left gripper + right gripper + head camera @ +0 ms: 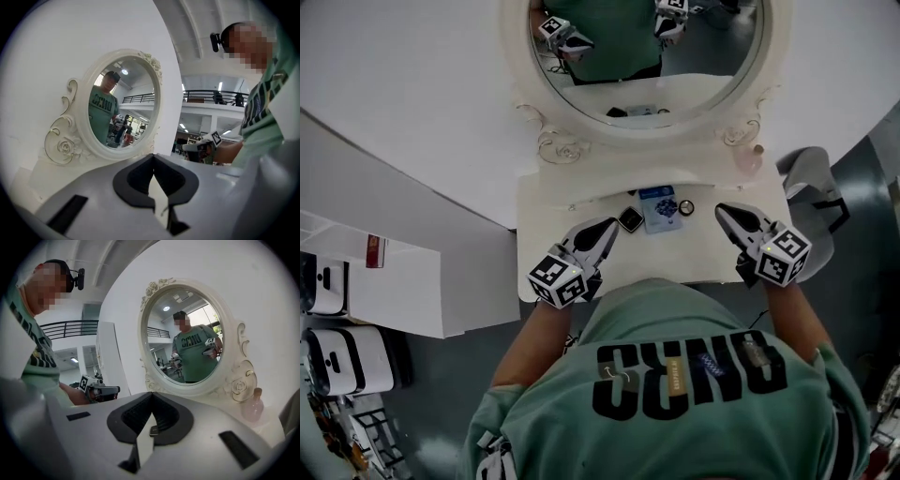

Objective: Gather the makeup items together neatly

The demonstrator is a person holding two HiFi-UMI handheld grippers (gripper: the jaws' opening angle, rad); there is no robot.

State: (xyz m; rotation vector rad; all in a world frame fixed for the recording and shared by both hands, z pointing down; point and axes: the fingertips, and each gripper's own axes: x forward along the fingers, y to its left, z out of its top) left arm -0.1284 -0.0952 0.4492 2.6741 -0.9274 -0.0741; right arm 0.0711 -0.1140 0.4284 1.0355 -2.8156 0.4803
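Left tongs (607, 228) and right tongs (724, 212), closed, angle inward.

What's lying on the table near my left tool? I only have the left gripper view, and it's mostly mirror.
Observer: A black square case lies just ahead of the left tool, on the white table.
Operator: Anything beside it?
Observer: A blue packet sits to the right of the case, then a small ring.
Operator: Is the right tool carrying something?
Observer: No, the right tool has its jaws together with nothing between them.
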